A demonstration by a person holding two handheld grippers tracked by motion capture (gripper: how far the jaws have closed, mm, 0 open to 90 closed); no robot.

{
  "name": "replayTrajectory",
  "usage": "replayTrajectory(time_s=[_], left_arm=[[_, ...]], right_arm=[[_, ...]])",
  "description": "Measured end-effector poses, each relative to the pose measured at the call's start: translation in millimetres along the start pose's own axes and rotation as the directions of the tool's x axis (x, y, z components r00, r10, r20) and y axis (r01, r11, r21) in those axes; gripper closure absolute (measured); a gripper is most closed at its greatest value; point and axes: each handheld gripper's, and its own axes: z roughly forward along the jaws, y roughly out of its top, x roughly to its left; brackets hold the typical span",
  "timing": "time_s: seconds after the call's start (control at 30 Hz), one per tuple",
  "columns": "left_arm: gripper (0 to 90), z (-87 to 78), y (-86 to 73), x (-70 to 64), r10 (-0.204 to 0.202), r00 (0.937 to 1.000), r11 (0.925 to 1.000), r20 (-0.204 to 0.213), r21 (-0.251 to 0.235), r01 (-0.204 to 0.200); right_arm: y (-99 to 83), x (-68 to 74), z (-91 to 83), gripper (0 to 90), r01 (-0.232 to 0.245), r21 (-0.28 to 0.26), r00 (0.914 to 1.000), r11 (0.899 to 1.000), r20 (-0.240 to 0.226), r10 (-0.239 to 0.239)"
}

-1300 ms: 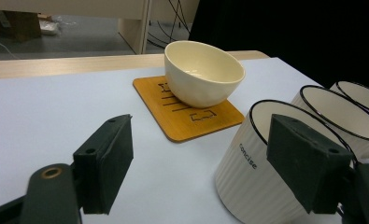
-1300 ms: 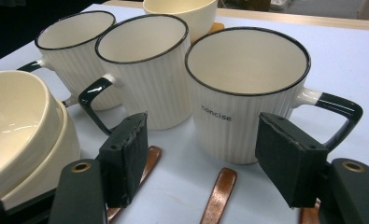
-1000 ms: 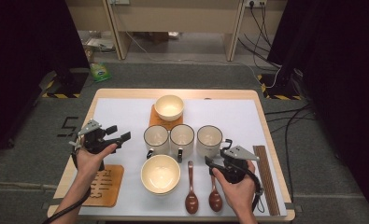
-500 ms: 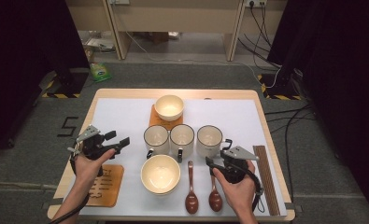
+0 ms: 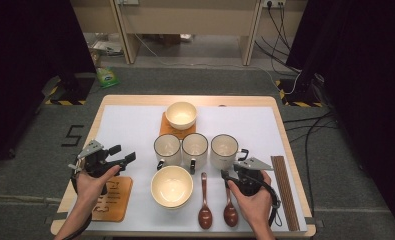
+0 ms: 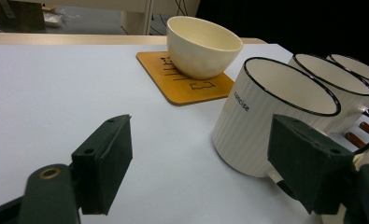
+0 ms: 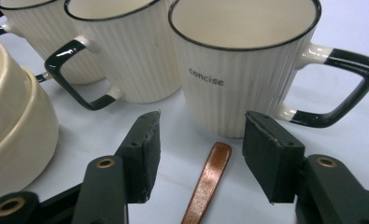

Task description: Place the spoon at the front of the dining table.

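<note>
Three white ribbed mugs with black rims stand in a row: left mug [image 5: 166, 149] [image 6: 266, 116], middle mug [image 5: 195, 147] [image 7: 131, 51], right mug [image 5: 225, 150] [image 7: 238, 70]. My left gripper [image 5: 123, 153] [image 6: 201, 154] is open and empty, hovering left of the left mug and pointing at it. My right gripper [image 5: 233, 172] [image 7: 203, 140] is open just in front of the right mug. Its jaws straddle the handle of the right wooden spoon [image 5: 229, 205] [image 7: 208, 182] without closing on it.
A cream bowl [image 5: 181, 115] [image 6: 201, 46] sits on a wooden coaster [image 5: 171, 131] [image 6: 187, 86] at the back. Another bowl [image 5: 172, 186] [image 7: 14, 126] stands front centre beside a second spoon [image 5: 205, 207]. A bare coaster [image 5: 112, 200] lies front left, and chopsticks [image 5: 283, 192] along the right edge.
My left gripper has drifted a little toward the near edge of the table, still open. The right gripper has stayed where it was.
</note>
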Motion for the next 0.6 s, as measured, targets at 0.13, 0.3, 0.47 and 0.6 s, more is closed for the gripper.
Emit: replayTrajectory(time_s=[0.13,0.3,0.47,0.6], left_arm=[[21.7,-2.7,-2.5,0.0,0.002,1.0000,1.0000,-0.003,0.003,-0.002],[21.6,-7.1,-5.0,2.5,-0.007,0.9999,1.0000,-0.010,0.001,0.007],[21.6,-7.5,-5.2,2.9,-0.006,0.9999,1.0000,-0.009,0.005,0.006],[21.6,-7.5,-4.5,1.9,-0.004,1.0000,1.0000,-0.004,0.004,0.004]], right_arm=[[-1.4,-1.0,3.9,48.8,-0.014,0.022,0.9999,1.000,0.000,0.014],[-3.4,-2.1,9.2,50.1,-0.027,0.058,0.9996,0.998,0.008,0.027],[-3.8,-3.0,11.3,53.7,-0.033,0.079,0.9994,0.996,0.009,0.033],[-4.4,-4.2,12.6,54.3,-0.044,0.092,0.9990,0.995,0.010,0.043]])
